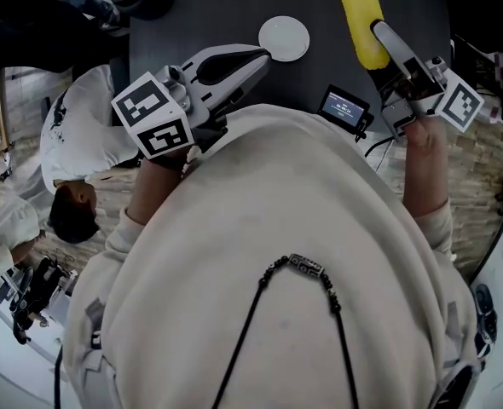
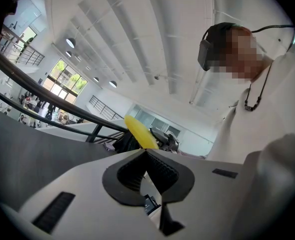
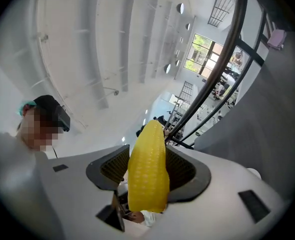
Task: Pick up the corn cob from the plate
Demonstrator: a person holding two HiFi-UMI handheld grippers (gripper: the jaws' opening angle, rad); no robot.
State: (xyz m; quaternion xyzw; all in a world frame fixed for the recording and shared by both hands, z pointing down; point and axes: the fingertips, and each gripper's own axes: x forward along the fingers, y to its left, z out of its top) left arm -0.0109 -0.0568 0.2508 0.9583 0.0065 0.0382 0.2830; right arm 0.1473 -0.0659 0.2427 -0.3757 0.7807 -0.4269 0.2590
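The yellow corn cob [image 1: 360,15] is lifted over the dark table [image 1: 192,15], with my right gripper [image 1: 379,29] shut on its near end. In the right gripper view the corn cob [image 3: 147,169] stands clamped between the black ribbed pads [image 3: 185,170], its tip pointing away. The small white plate [image 1: 284,38] lies empty on the table to the left of the cob. My left gripper [image 1: 263,56] is shut on nothing, its tips beside the plate's near-left rim. The left gripper [image 2: 146,152] is tilted upward and shows the corn cob [image 2: 140,131] beyond its closed tips.
A small black device with a lit screen [image 1: 345,106] sits at the table's near edge between the grippers. Another person in a white shirt [image 1: 81,143] is close to the table's left side. Both gripper views mostly show ceiling and railings.
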